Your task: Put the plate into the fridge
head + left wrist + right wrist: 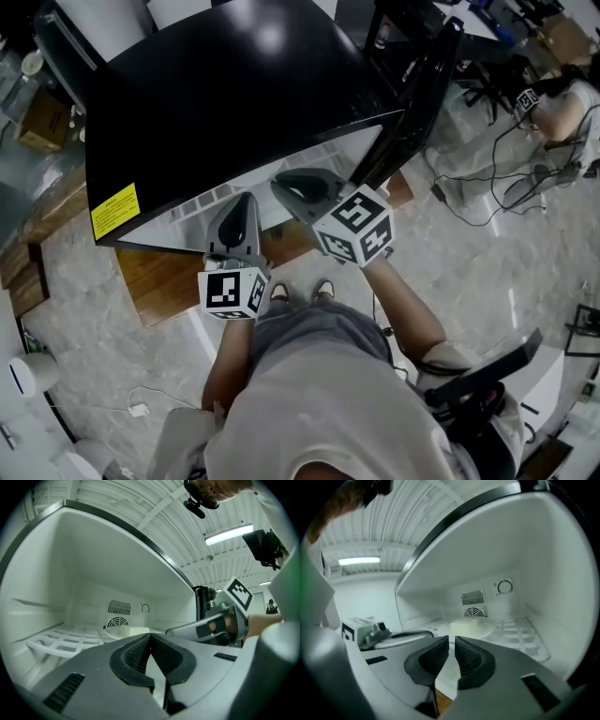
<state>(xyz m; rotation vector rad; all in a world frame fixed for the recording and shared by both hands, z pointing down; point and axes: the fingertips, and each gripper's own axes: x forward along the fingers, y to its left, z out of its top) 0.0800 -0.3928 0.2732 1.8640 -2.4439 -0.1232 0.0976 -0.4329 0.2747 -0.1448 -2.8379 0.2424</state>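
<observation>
Fridge: open, white inside.
Plate: on the wire shelf, at the back.
Left gripper: fingers closed, empty.
Right gripper: fingers nearly closed, thin gap, empty.

1. The left tongs: jaws pressed together, empty, pointing level.
2. The right tongs: jaws a slit apart, empty, tilted slightly down.
3. The left arm and right arm reach forward, tongs side by side.
</observation>
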